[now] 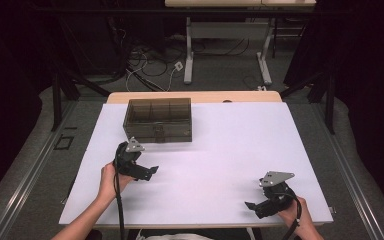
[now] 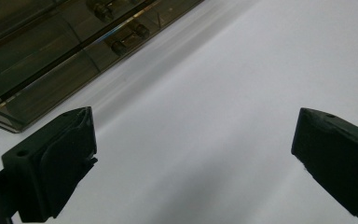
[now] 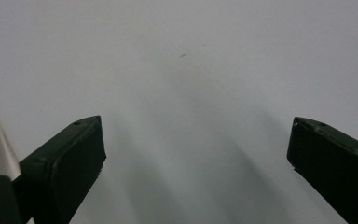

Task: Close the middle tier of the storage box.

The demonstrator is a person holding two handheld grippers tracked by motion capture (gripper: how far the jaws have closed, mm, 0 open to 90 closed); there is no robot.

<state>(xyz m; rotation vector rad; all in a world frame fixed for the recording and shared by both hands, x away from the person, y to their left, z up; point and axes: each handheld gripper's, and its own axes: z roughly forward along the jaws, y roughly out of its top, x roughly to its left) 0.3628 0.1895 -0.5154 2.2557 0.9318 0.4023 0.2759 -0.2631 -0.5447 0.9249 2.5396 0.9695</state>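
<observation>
A smoky translucent compartment box with its lid down stands at the back left of the white table top. My left gripper is held just in front of the box, apart from it, jaws wide open with nothing between them. In the left gripper view the open gripper hangs over bare white surface, with the box and its front latch at the upper left. My right gripper sits near the front right edge, and its own view shows the gripper open over bare table.
Wide white surface lies between the two grippers and to the right of the box. Beyond the table's far edge are floor cables and the legs of another table. Dark frame posts stand at both sides.
</observation>
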